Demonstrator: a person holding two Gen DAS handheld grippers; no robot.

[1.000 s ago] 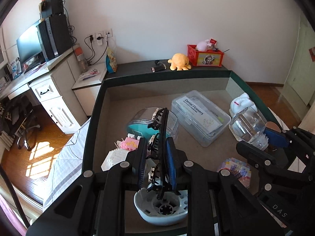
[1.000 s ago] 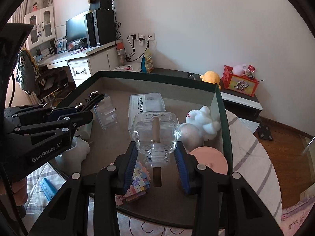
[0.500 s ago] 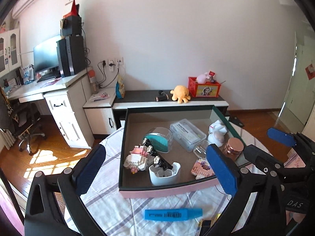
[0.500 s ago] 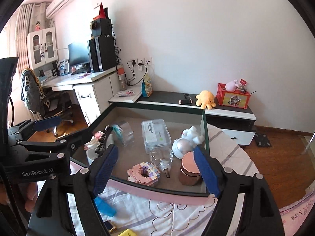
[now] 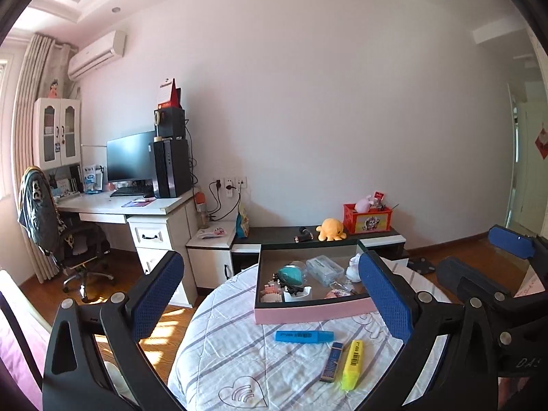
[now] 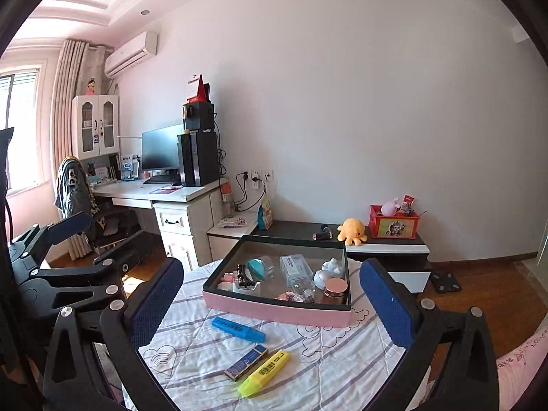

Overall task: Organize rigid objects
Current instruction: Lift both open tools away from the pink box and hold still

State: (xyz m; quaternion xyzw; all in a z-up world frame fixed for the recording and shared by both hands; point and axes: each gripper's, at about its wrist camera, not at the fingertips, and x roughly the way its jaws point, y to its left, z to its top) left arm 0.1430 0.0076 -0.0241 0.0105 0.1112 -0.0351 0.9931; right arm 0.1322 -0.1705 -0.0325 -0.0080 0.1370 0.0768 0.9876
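My left gripper [image 5: 270, 257] is open and empty, held back from the pink-walled tray [image 5: 308, 313]. My right gripper [image 6: 271, 263] is also pulled back; its jaws are opening with nothing between them. Inside the tray lie a clear bottle [image 6: 301, 287], a black hair clip [image 6: 244, 271] in a white holder [image 5: 297, 295], a clear flosser box [image 6: 296, 267], a teal round case [image 6: 258, 267], a white figurine [image 6: 327, 272] and a rose-gold jar [image 6: 336, 287]. In front of the tray, a blue highlighter [image 6: 238, 329], a yellow highlighter [image 6: 263, 372] and a small blue box [image 6: 246, 363] lie on the cloth.
The tray sits on a round table with a striped cloth [image 5: 239, 359]. Behind it a low dark cabinet [image 6: 291, 231] carries an orange plush and a red box. A white desk [image 5: 137, 205] with a monitor and an office chair [image 5: 51, 226] stand at the left.
Both grippers let go and opened wide: the left released the hair clip into the white holder, the right released the clear bottle in the tray. Both drew back and up from the tray.
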